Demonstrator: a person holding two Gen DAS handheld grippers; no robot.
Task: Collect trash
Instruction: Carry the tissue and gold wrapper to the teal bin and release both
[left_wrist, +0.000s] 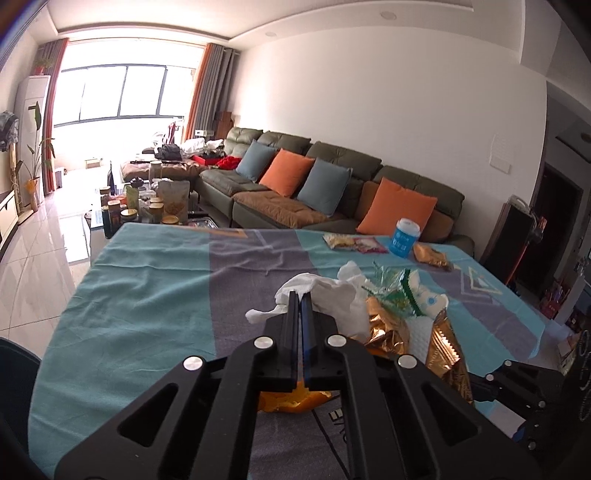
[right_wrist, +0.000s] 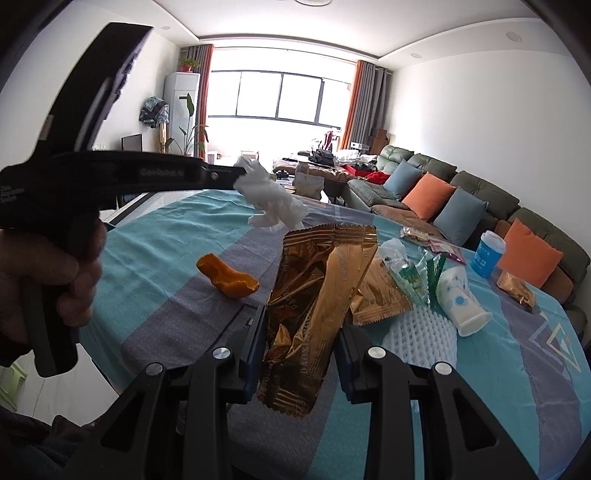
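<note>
Looking along our left gripper (left_wrist: 300, 295) first, we see its jaws pinched fully together on a crumpled white tissue (left_wrist: 325, 295), which sits up above the tablecloth (left_wrist: 147, 288). Only a small fold seems caught between the tips, so we judge it could slip free and drop back among the gold wrappers (left_wrist: 388, 328) if we swing it quickly. An orange peel (left_wrist: 291, 400) lies half hidden beneath the gripper body and could easily be missed.

From the right wrist view, our right gripper (right_wrist: 301, 332) holds a bundle of gold wrappers (right_wrist: 314, 295) in part-open jaws. Foil is slick, so we think a loose one may slide out. The tissue (right_wrist: 271, 199) hangs in the air from the left gripper's tip. A tipped paper cup (right_wrist: 461, 302) and white foam netting (right_wrist: 417, 332) rest just beside the bundle, so any sideways sweep may knock the cup rolling.
</note>
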